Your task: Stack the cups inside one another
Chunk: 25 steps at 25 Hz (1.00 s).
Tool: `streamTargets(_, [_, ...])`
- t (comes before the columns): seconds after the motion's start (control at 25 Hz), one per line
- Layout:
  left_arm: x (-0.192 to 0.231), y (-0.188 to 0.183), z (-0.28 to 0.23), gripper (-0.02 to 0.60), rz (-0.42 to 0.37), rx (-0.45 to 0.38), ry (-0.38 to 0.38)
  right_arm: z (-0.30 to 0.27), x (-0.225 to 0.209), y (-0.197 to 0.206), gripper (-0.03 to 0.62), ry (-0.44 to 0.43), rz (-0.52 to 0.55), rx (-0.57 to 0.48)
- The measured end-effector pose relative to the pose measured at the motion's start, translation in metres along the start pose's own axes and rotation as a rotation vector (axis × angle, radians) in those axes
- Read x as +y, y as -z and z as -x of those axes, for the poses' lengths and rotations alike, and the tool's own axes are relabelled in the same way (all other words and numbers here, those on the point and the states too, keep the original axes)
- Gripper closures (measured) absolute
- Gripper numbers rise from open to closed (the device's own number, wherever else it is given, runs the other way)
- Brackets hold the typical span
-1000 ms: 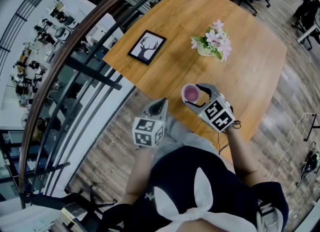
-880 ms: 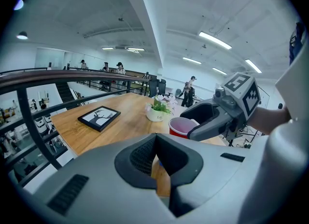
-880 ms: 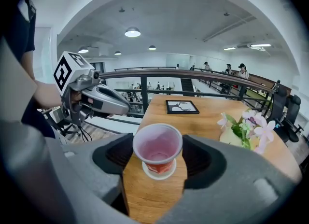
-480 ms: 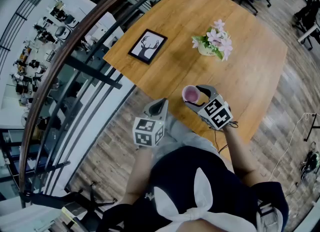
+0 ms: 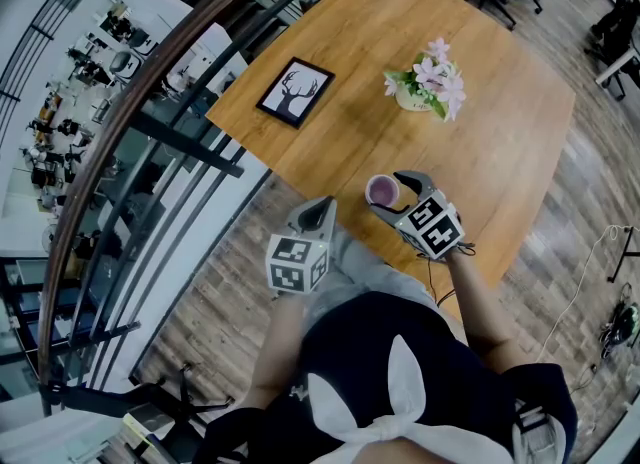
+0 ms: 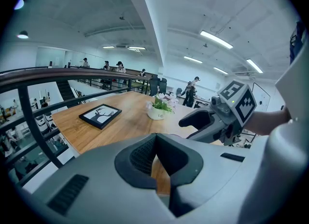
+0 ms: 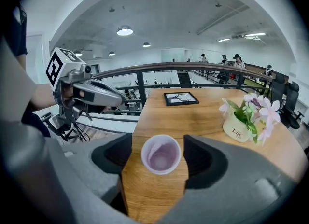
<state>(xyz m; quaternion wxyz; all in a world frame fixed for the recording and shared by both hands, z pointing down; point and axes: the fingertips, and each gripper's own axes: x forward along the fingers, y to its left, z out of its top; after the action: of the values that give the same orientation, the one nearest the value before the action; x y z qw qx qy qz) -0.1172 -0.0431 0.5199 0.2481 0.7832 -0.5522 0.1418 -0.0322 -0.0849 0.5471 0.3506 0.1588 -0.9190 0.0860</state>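
The flower pot [image 7: 238, 132] reads "Life", beyond the purple cup [image 7: 161, 154].

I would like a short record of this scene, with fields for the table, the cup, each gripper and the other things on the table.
table: wooden table
cup: one purple cup, upright on the table near its edge, open side up
right gripper: jaws apart, one on each side of the cup, a gap showing at both sides
left gripper: jaws together, nothing between them, held off the table beside its near edge
other things: framed deer picture; white pot of pink flowers
stacking: only one cup shows; whether others sit inside it cannot be told
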Motion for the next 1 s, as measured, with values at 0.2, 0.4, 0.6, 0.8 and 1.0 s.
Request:
streamTargets(0.2, [0.000,-0.001,-0.002,0.566,0.001,-0.001,0.001,0.000,-0.002,0.000,0.261,0.000,-0.002,-0.002])
streamTargets(0.4, [-0.001,-0.001,-0.002,0.566,0.000,-0.001,0.005,0.006,-0.005,-0.007,0.263,0.021,-0.029,-0.040])
streamTargets(0.6, [-0.002,-0.003,-0.003,0.566,-0.003,-0.002,0.003,0.020,-0.016,-0.025,0.440,0.076,-0.089,-0.141])
streamTargets(0.8, [-0.005,-0.008,-0.005,0.566,-0.012,-0.007,0.010,0.033,-0.027,-0.034,0.568,0.124,-0.122,-0.211])
streamTargets(1.0, [-0.015,-0.026,-0.006,0.566,-0.035,-0.040,0.035,0.035,-0.029,-0.035,0.594,0.124,-0.139,-0.225])
